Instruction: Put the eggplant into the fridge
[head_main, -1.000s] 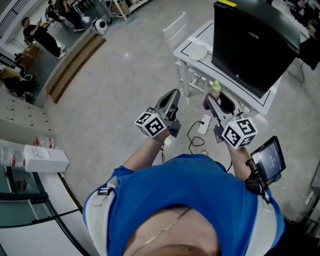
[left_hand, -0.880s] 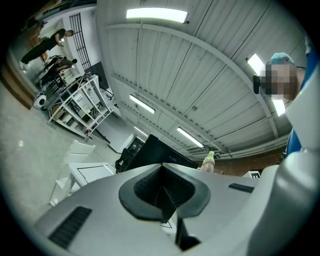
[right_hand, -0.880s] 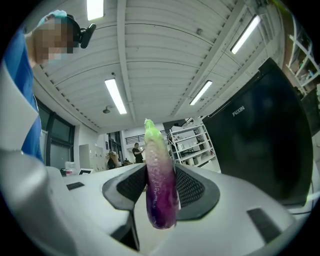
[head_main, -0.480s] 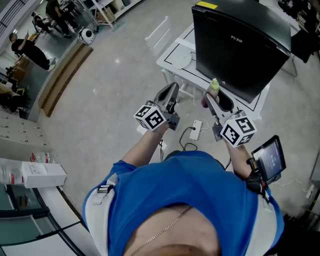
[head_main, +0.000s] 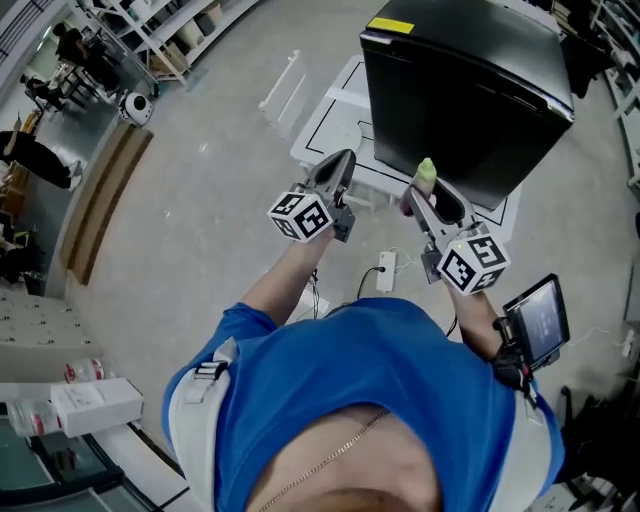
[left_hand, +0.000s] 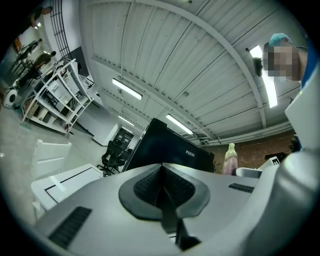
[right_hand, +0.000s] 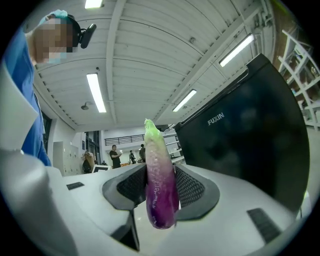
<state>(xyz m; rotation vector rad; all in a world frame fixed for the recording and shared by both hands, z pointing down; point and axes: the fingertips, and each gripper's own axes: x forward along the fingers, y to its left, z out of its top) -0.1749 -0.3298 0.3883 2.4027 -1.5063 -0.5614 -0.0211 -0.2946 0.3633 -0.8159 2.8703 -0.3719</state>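
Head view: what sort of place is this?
Likely a lab or workshop hall, not a kitchen: bare concrete floor, metal shelving racks, and the black fridge standing on a white table.

A black fridge (head_main: 470, 90), its door closed, stands on a white table (head_main: 335, 110) and blocks the way straight ahead. A white slatted chair (head_main: 283, 85) stands just beside the table's left end. Further left, the grey floor (head_main: 200, 220) lies open.

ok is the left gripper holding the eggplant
No, the left gripper has its jaws shut together on nothing, while the eggplant is clamped upright in the right gripper.
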